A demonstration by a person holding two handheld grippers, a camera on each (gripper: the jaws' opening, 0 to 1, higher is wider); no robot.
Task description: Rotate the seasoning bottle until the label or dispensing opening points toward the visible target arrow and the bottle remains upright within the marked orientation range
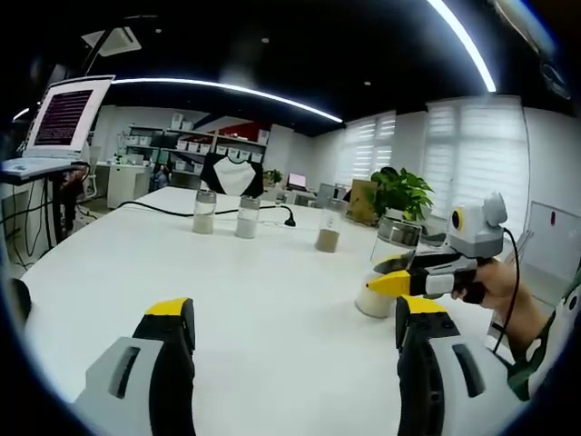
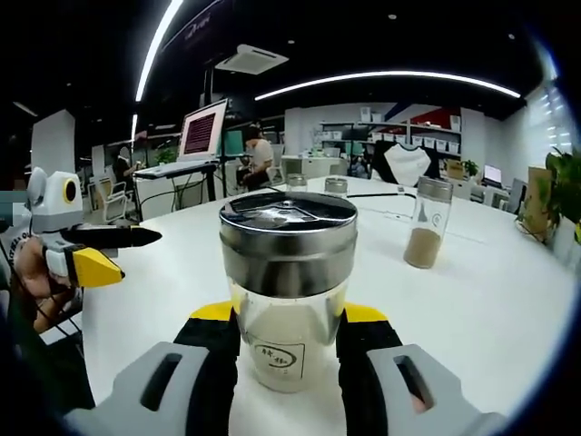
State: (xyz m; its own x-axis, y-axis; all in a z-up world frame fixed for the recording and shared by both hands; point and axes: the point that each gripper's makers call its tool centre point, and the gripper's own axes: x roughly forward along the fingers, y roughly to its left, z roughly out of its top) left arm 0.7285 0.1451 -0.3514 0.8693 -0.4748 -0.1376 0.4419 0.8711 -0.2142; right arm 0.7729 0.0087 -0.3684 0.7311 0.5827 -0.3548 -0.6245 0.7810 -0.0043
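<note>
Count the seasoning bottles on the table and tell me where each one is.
4. One bottle sits between the right gripper's jaws. A brown-filled one stands mid-table. Two pale-filled ones stand side by side at the far edge. Others may be hidden.

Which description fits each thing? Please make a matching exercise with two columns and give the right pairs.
Things:
1. seasoning bottle
2. left claw
3. laptop
4. brown-powder jar

Descriptions:
A. raised on a stand beside the table
B. between the right claw's jaws, upright
C. open, holding nothing
D. standing alone further back on the white table

Pairs: 1-B, 2-C, 3-A, 4-D
</note>
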